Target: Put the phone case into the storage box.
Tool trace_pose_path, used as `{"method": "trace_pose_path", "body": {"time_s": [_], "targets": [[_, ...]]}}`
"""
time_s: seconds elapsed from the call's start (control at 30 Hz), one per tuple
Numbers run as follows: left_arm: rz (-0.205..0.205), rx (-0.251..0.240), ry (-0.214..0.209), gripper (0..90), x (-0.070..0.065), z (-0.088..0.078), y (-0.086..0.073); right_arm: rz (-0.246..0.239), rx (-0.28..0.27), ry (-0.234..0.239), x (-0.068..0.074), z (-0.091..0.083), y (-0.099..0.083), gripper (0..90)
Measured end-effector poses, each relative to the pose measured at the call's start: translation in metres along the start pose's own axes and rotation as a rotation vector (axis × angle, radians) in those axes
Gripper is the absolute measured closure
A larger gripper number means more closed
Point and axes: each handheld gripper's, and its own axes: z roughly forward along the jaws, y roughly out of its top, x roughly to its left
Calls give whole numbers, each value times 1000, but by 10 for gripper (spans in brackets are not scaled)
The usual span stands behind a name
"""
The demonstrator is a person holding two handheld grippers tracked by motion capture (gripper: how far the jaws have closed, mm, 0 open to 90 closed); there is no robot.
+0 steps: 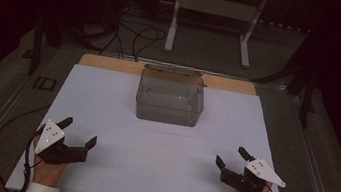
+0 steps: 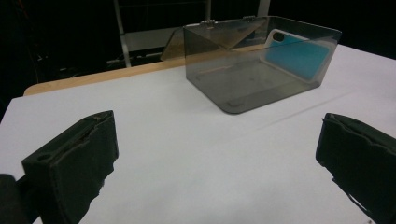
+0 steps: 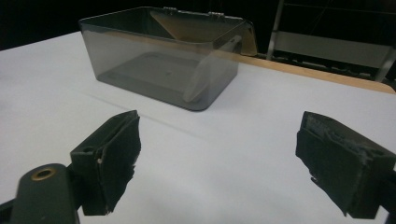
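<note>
A smoky see-through box (image 1: 170,98) stands at the back middle of the white sheet (image 1: 147,173), its hinged lid tipped open behind it. In the left gripper view the box (image 2: 243,79) holds a blue phone-shaped case (image 2: 294,56) that leans against one side wall. From the right gripper view the same case (image 3: 201,77) is a pale strip seen edge-on inside the box (image 3: 154,60). My left gripper (image 1: 80,131) rests near the front left, open and empty (image 2: 217,135). My right gripper (image 1: 231,156) sits near the front right, also open with nothing between its jaws (image 3: 219,140).
A wooden board edge (image 1: 112,63) runs behind the sheet. Beyond the table, white frame legs (image 1: 174,21) and loose cables (image 1: 136,35) lie on the floor. Bare white sheet stretches between both grippers and the box.
</note>
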Motion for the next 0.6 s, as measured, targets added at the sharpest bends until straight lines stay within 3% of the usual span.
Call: {"method": "trace_pose_path", "body": {"time_s": [0.6], "targets": [[-7,19,0,1,4,3,-7,-2,-7,20,0,0,-3,137]]}}
